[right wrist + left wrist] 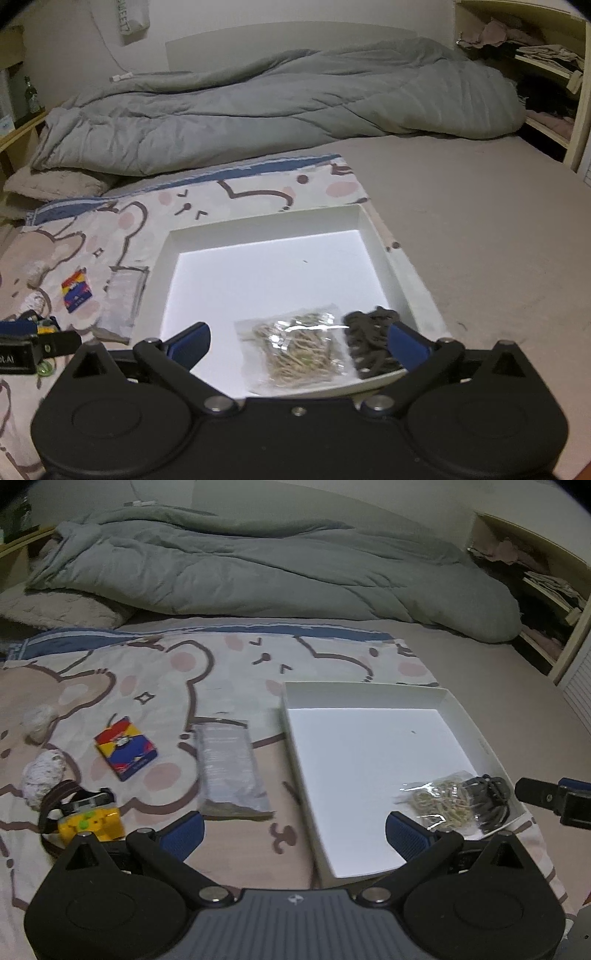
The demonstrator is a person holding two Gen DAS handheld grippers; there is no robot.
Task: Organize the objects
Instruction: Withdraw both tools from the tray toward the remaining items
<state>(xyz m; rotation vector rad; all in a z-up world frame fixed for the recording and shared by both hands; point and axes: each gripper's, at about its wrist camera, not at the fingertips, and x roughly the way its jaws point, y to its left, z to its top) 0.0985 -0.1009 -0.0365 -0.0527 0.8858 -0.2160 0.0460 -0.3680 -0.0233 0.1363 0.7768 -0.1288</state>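
Both tools, left (294, 832) and right (298, 343), gape wide and empty near the white tray (373, 236); a blurred clear bag (299, 347) and dark cord (369, 343) lie inside it.

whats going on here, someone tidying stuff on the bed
Yes. A person holds a gripper tool in each hand over a bed, sorting small things into a white box. Both the left tool and the right tool are open and hold nothing. A clear bag and a dark cord bundle already lie in the box's near corner. On the cartoon blanket beside the box lie a grey packet, a colourful card box and a yellow toy.
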